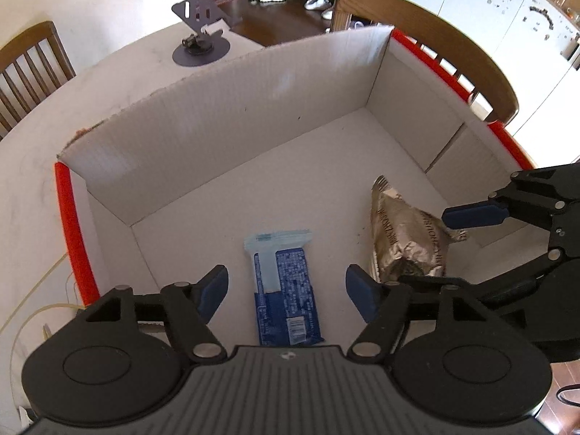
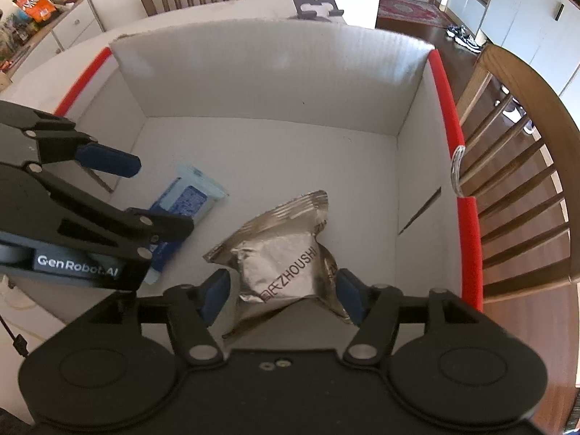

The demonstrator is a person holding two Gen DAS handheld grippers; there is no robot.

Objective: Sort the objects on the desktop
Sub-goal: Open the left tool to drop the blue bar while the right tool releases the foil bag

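So we're both hands down inside the cardboard box, a white corrugated one with fluted walls you can see ribbing on, and bright red tape running along its top edges. One flap edge looks a bit ragged and torn.

Our left gripper hangs over the blue snack packet, a flat, long rectangular plastic wrapper, dark blue with tiny white print, a pale blue crimped end and a barcode near the bottom. The blue fingers are spread apart on either side of it, not touching it, so it's let go and lies flat on the box floor.

Our right gripper is over the silver foil pouch, a puffy, crinkled, shiny metallic bag with a serrated sealed end and dark lettering across it. Its fingers stand parted too; the left one is clear of the foil, the right one is right at the pouch's edge and we can't tell if it brushes it. The pouch sits on the box floor, just beside the blue packet.

The box sits on a pale tabletop, with a dark metal phone stand on a round base behind it and curved-back wooden chairs with slats around.
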